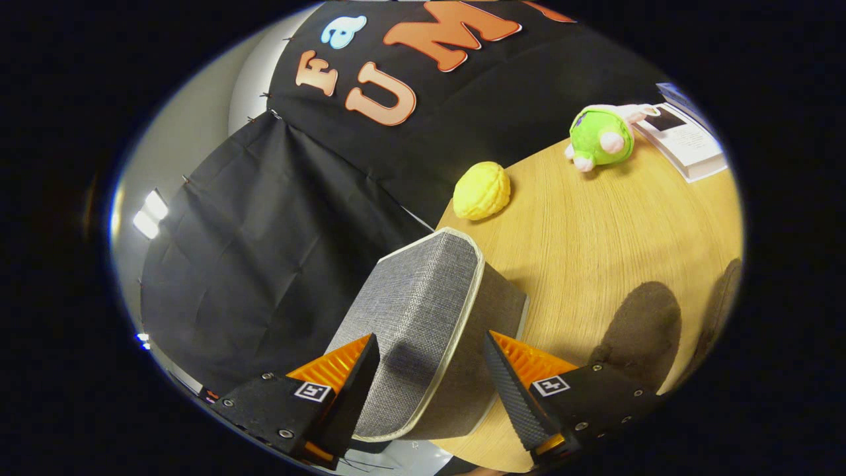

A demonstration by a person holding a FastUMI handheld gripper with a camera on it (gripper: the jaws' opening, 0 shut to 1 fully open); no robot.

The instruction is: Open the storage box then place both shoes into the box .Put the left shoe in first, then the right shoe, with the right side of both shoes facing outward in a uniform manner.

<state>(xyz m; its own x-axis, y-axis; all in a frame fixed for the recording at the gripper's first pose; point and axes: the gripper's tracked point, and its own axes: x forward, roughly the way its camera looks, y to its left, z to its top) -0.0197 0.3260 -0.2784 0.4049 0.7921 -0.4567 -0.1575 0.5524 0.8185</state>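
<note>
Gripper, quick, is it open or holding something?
Gripper: open, fingers spread on either side of the grey storage box lid, not pressing on it.

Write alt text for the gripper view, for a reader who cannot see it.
The hand-held gripper has its fingers spread on either side of a grey fabric storage box at the edge of a round wooden table. Beyond the box lie a yellow walnut-shaped toy, a green plush toy and a booklet.

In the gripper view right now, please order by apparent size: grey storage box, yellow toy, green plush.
1. grey storage box, between the open fingers, nearest the camera, so enlarged.
2-3. green plush and yellow toy look alike; unranked.
</note>
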